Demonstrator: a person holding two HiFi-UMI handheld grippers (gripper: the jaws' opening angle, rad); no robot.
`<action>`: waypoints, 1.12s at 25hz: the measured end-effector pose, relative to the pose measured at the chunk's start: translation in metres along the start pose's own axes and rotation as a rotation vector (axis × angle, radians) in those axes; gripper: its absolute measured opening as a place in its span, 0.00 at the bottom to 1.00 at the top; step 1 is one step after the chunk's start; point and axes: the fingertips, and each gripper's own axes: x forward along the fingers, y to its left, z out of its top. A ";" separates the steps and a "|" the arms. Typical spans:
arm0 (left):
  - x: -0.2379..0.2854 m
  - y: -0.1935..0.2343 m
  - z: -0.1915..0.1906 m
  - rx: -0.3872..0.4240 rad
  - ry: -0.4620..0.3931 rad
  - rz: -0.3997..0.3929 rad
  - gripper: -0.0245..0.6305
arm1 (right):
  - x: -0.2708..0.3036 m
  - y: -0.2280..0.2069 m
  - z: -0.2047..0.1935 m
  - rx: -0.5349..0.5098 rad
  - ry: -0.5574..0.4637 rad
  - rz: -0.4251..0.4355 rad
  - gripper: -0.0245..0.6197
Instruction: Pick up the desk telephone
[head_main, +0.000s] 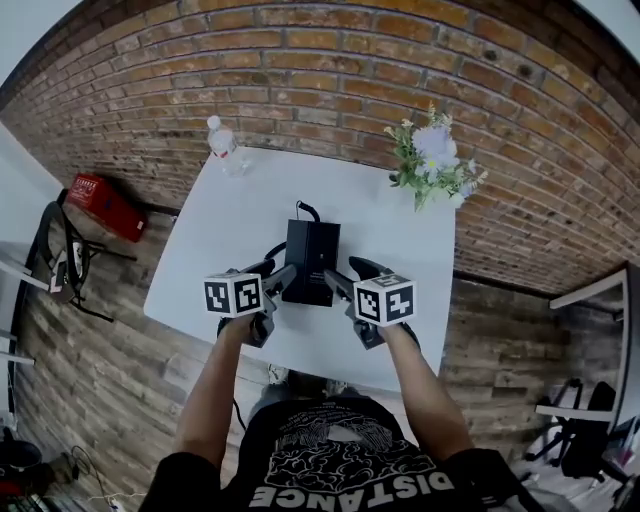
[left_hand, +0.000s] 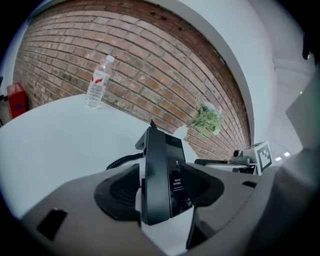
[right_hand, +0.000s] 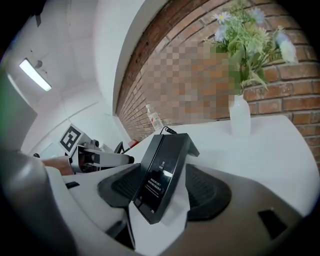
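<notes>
left claw (head_main: 281, 282): wide open, straddling telephone (head_main: 311, 256) | right claw (head_main: 338, 285): likewise | telephone: on desk (head_main: 225, 240)

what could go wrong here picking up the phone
Both the left claw and right claw stand open around only the near end of the desk telephone, so a lift may tip its far end down. Its black casing could slip from the grip. The coiled cord beside it and the cable at its back may snag or drag.

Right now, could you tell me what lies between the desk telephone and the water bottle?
Only bare white table separates the desk telephone from the water bottle; the head view shows it.
</notes>
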 end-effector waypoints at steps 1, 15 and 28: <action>0.004 0.001 -0.001 -0.003 0.011 -0.018 0.40 | 0.003 -0.001 -0.002 0.009 0.001 -0.008 0.44; 0.042 0.016 -0.006 -0.031 0.146 -0.231 0.40 | 0.042 -0.008 -0.031 0.118 0.059 -0.095 0.46; 0.059 0.009 -0.012 -0.060 0.226 -0.321 0.40 | 0.055 -0.008 -0.040 0.211 0.064 -0.079 0.47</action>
